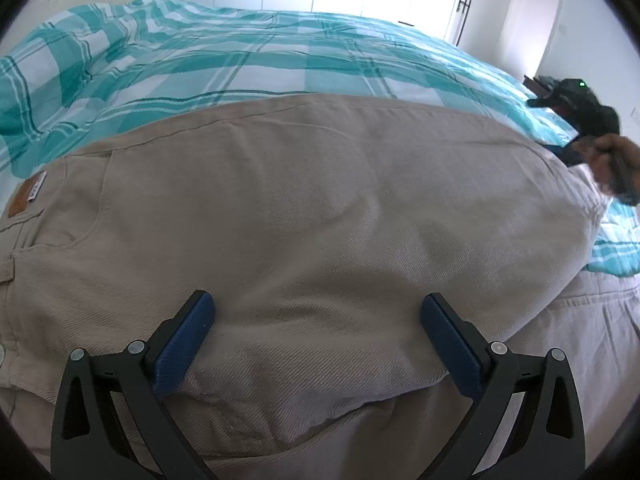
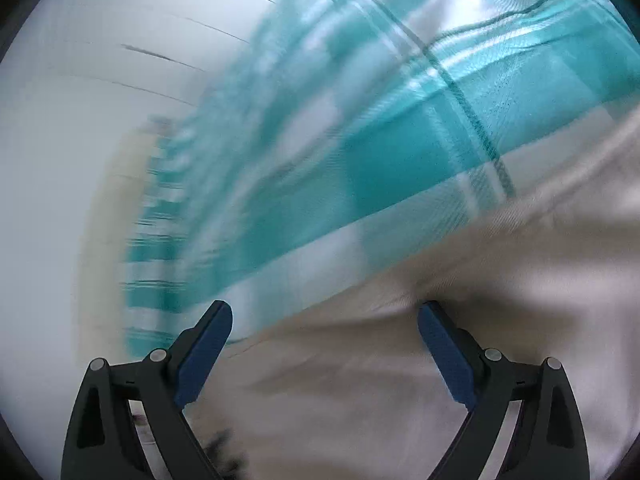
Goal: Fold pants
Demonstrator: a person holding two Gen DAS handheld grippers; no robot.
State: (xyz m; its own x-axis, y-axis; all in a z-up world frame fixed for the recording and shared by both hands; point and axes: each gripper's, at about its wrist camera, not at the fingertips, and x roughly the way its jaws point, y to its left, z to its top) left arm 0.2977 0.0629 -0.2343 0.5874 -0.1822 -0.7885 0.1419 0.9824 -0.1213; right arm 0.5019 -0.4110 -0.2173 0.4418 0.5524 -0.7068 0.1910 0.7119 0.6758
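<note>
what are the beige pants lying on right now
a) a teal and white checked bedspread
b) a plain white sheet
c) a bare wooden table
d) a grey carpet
a: in the left wrist view the pants lie spread over a teal and white checked bedspread that runs out behind them. The left gripper hovers open above the fabric, gripping nothing.
</note>
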